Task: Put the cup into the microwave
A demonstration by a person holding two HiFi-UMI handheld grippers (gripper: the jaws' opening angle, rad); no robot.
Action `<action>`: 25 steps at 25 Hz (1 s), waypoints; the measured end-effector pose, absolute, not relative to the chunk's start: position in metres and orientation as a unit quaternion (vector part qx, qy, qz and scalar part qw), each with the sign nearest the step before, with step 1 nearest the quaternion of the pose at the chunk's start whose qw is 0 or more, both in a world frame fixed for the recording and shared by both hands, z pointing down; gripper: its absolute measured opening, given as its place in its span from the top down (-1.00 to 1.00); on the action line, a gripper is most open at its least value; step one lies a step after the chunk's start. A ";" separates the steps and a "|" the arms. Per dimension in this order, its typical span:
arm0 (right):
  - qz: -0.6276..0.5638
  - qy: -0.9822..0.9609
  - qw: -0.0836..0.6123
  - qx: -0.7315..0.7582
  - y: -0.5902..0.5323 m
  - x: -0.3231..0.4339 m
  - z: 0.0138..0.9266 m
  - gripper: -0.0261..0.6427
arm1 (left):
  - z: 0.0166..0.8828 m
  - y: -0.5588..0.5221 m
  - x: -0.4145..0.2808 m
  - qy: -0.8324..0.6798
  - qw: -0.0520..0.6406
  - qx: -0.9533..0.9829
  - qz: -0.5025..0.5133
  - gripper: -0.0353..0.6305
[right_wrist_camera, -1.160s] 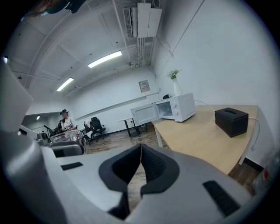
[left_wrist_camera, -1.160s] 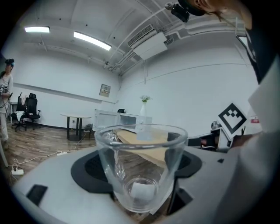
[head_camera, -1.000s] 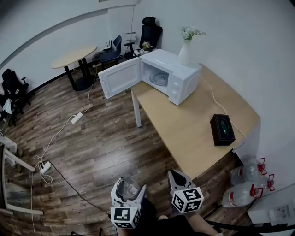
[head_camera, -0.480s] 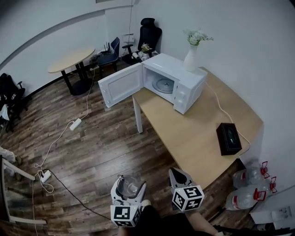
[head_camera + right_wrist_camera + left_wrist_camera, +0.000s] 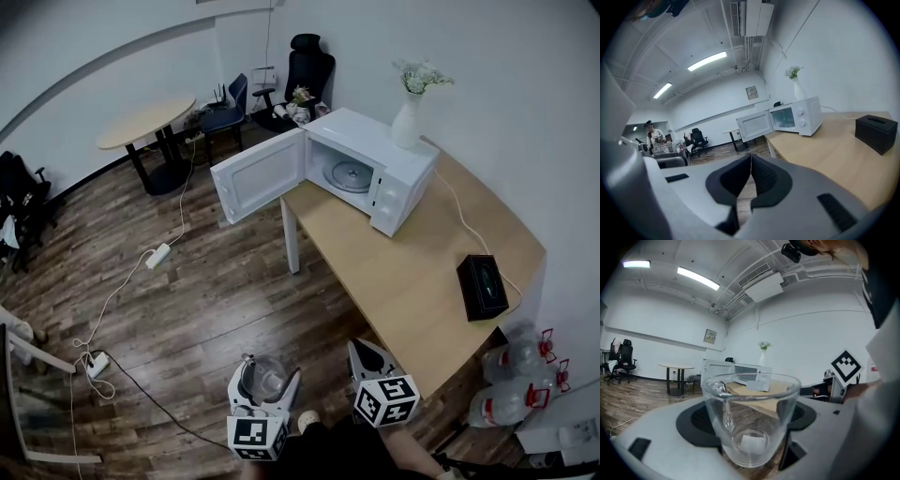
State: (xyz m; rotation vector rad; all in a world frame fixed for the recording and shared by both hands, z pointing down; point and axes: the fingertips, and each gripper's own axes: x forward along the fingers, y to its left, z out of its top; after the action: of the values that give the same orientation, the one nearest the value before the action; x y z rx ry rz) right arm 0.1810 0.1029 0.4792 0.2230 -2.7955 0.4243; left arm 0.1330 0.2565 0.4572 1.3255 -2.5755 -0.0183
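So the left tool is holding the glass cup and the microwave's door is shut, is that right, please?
Not quite: the microwave's door is open, swung out over the floor, as the head view shows. The left tool does hold the glass cup.

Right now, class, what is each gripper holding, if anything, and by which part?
The left gripper holds the clear glass cup, its fingers on the cup's opposite side walls. The right gripper is shut on nothing.
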 end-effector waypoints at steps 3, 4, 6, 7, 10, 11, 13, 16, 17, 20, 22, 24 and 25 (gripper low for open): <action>0.150 -0.973 0.155 0.078 0.107 0.175 0.482 0.94 | 0.461 0.262 0.127 -0.883 0.128 0.452 -0.005 -0.29; 0.150 -0.973 0.156 0.078 0.109 0.174 0.482 0.94 | 0.462 0.265 0.126 -0.883 0.130 0.451 -0.005 -0.29; 0.151 -0.973 0.157 0.080 0.110 0.171 0.483 0.94 | 0.464 0.268 0.122 -0.884 0.133 0.449 -0.004 -0.29; 0.152 -0.972 0.159 0.081 0.110 0.171 0.484 0.94 | 0.464 0.269 0.121 -0.884 0.134 0.448 -0.004 -0.29; 0.158 -0.969 0.167 0.085 0.109 0.171 0.489 0.94 | 0.466 0.271 0.120 -0.883 0.138 0.448 -0.005 -0.29; 0.160 -0.969 0.169 0.086 0.109 0.169 0.490 0.94 | 0.467 0.272 0.119 -0.883 0.140 0.448 -0.006 -0.29; 0.160 -0.968 0.172 0.085 0.109 0.165 0.492 0.94 | 0.468 0.274 0.117 -0.883 0.143 0.447 -0.007 -0.29; 0.158 -0.969 0.173 0.079 0.110 0.154 0.492 0.94 | 0.470 0.274 0.110 -0.884 0.144 0.445 -0.009 -0.29; 0.157 -0.969 0.172 0.077 0.109 0.150 0.491 0.94 | 0.470 0.273 0.106 -0.885 0.143 0.444 -0.010 -0.29; 0.155 -0.970 0.174 0.072 0.107 0.137 0.491 0.94 | 0.469 0.271 0.094 -0.887 0.140 0.439 -0.011 -0.29; 0.154 -0.970 0.177 0.069 0.104 0.128 0.492 0.94 | 0.468 0.267 0.085 -0.888 0.139 0.438 -0.011 -0.29; 0.155 -0.969 0.178 0.067 0.100 0.117 0.492 0.94 | 0.467 0.262 0.075 -0.889 0.138 0.437 -0.009 -0.29; 0.155 -0.969 0.178 0.066 0.098 0.111 0.492 0.94 | 0.466 0.260 0.070 -0.889 0.138 0.437 -0.009 -0.29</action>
State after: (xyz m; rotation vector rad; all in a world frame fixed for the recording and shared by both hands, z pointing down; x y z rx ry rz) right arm 0.1108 0.0978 0.4918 0.1869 -2.7424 0.4384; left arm 0.0697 0.2600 0.4663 1.2631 -2.5716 -0.0253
